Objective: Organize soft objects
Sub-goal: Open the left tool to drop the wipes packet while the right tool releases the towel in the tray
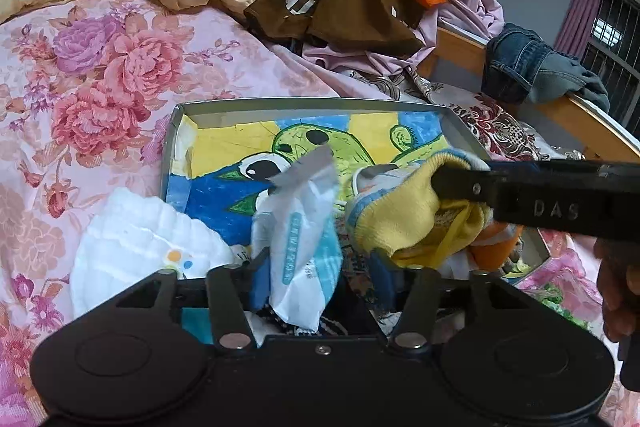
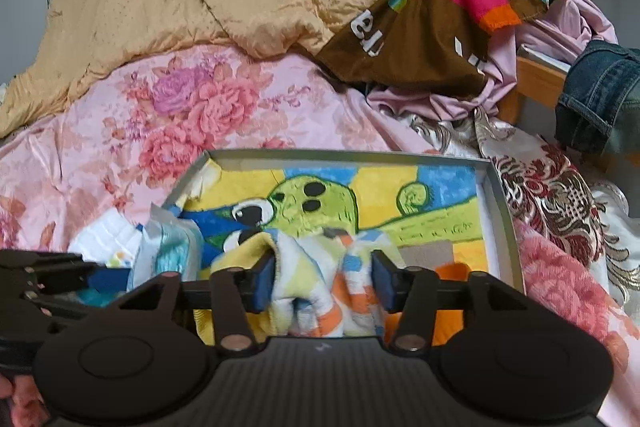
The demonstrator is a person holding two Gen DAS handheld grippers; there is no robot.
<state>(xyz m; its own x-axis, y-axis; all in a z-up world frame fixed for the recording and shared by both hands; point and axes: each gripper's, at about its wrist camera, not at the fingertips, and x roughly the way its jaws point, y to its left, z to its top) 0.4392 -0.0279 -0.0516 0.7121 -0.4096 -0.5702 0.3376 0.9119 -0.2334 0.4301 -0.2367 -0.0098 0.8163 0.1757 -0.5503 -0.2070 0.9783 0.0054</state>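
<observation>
The left wrist view shows, from left to right, a folded white diaper [image 1: 136, 243] lying on the floral bedsheet [image 1: 100, 67] against the near left corner of a shallow grey box tray [image 1: 304, 103], then a wet-wipe packet [image 1: 300, 247] standing between the pads of the left tongs [image 1: 320, 281], then a yellow knit baby garment [image 1: 404, 215] under the right tongs [image 1: 472, 183]. The left tongs stand half spread: the left pad lies against the packet and the right pad is clear of it, so the packet looks released rather than pinched. It is light, crinkly and slick, likely best taken across its middle rather than by its loose flap. In the right wrist view the right tongs [image 2: 324, 281] are likewise spread around a soft bundle of yellow, white and orange cloth [image 2: 320, 291], which sags between the pads over the tray's near edge; it should compress easily, so a deep bite on the thickest fold would hold best. The tray floor, lined with a cartoon drawing [image 2: 320, 203], is mostly bare toward the far wall, giving room there. Its thin walls could catch on cloth, and a brown printed shirt [image 2: 420, 27] and jeans [image 2: 600, 95] crowd the bed on the right.
</observation>
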